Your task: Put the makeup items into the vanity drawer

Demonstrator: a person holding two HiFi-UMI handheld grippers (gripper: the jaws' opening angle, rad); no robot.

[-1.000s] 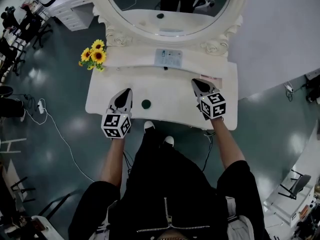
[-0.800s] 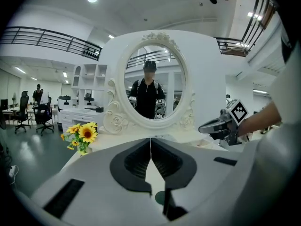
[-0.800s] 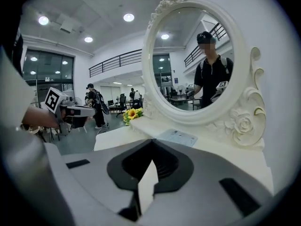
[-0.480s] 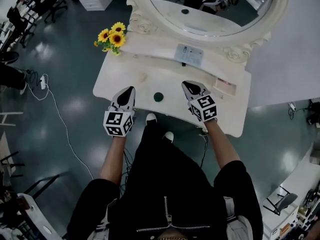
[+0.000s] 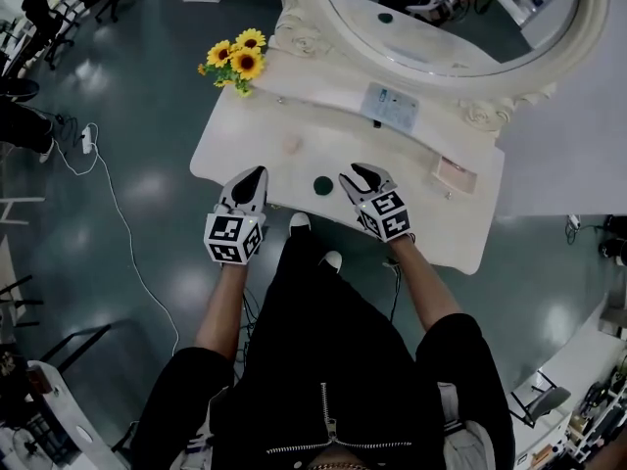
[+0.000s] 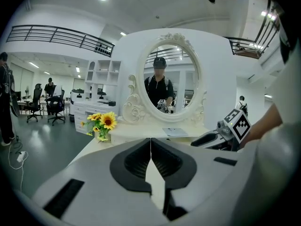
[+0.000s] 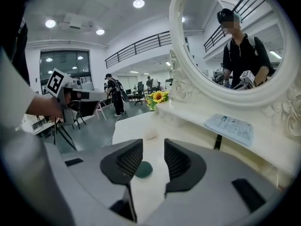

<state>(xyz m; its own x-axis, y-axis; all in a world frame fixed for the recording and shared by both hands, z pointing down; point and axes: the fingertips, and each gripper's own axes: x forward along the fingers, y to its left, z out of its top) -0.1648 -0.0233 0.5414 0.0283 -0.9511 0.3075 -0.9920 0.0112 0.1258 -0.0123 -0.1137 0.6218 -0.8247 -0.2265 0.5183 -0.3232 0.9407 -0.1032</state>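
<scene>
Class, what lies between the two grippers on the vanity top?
A dark green disc lies on the vanity top, nearer the right gripper, whose empty jaws have just been opening, than the left gripper. Head view shows it.

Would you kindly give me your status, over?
Left gripper shut, empty. Right gripper just opened, nothing between fingers. Green disc on vanity top, untouched. Nothing in the way.

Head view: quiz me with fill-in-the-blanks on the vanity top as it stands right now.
The yellow sunflower bouquet stands at the white vanity table's back ___ corner.
The small round disc on the tabletop is dark ___.
The left gripper's jaws are ___, with nothing between them.
Missing: left; green; shut.
</scene>
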